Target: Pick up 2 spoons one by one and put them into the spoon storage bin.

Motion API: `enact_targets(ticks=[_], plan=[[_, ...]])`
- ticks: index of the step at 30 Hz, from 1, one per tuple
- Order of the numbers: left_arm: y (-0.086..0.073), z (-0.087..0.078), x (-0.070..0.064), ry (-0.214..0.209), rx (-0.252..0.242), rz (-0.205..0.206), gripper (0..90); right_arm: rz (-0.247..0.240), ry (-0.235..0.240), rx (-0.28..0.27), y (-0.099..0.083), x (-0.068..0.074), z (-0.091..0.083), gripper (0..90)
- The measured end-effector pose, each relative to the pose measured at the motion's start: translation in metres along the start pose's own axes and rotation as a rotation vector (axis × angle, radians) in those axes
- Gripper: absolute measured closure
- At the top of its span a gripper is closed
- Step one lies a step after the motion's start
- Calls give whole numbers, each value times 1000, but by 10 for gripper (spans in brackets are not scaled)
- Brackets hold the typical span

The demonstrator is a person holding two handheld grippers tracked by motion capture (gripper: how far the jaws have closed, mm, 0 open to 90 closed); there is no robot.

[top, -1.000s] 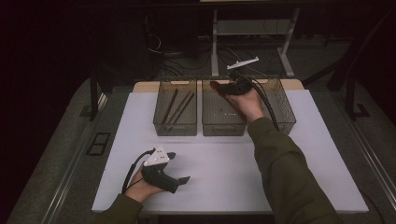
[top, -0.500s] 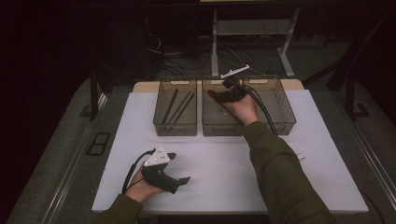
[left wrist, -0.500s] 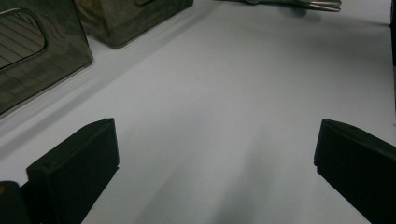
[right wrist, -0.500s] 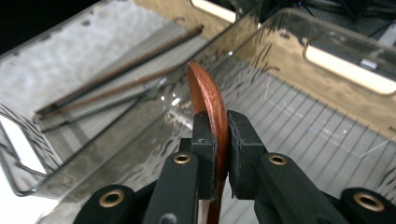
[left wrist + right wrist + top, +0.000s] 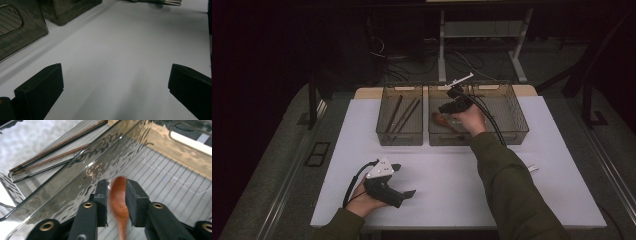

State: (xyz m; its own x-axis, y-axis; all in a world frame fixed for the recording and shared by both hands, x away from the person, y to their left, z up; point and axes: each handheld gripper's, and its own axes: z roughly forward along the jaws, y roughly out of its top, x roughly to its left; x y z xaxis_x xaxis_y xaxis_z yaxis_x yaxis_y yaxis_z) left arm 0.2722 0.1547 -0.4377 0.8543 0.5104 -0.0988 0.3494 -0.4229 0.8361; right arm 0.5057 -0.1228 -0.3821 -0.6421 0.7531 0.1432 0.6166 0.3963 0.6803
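My right gripper [image 5: 444, 109] reaches into the middle clear bin [image 5: 437, 136], held by a hand in a green sleeve. In the right gripper view its jaws stand close on either side of a brown wooden spoon [image 5: 119, 197], which looks blurred; the spoon's bowl sits between the pads and the handle runs back toward the camera. From above, the spoon [image 5: 440, 120] shows just below the gripper, inside the bin. My left gripper [image 5: 403, 180] rests low over the white table near the front left, jaws wide apart with nothing between them [image 5: 115, 82].
The left bin [image 5: 399, 137] holds several dark chopsticks [image 5: 53, 157]. A third bin [image 5: 512, 112] stands to the right. A thin metal utensil [image 5: 162, 2] lies on the white tabletop [image 5: 452, 175], seen small at the right [image 5: 532, 168].
My right gripper has come nearer and lower, from above the middle bin's far rim down into the bin. The left gripper has stayed where it was.
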Motion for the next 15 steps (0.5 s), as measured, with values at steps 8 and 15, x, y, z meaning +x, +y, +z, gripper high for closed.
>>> enact_targets(ticks=[8,15], plan=[[0,0,0,0,2,-2,0,-10,38,-52,1,2,-21,580],[0,0,0,1,6,7,0,-11,65,-74,-8,2,-46,543]])
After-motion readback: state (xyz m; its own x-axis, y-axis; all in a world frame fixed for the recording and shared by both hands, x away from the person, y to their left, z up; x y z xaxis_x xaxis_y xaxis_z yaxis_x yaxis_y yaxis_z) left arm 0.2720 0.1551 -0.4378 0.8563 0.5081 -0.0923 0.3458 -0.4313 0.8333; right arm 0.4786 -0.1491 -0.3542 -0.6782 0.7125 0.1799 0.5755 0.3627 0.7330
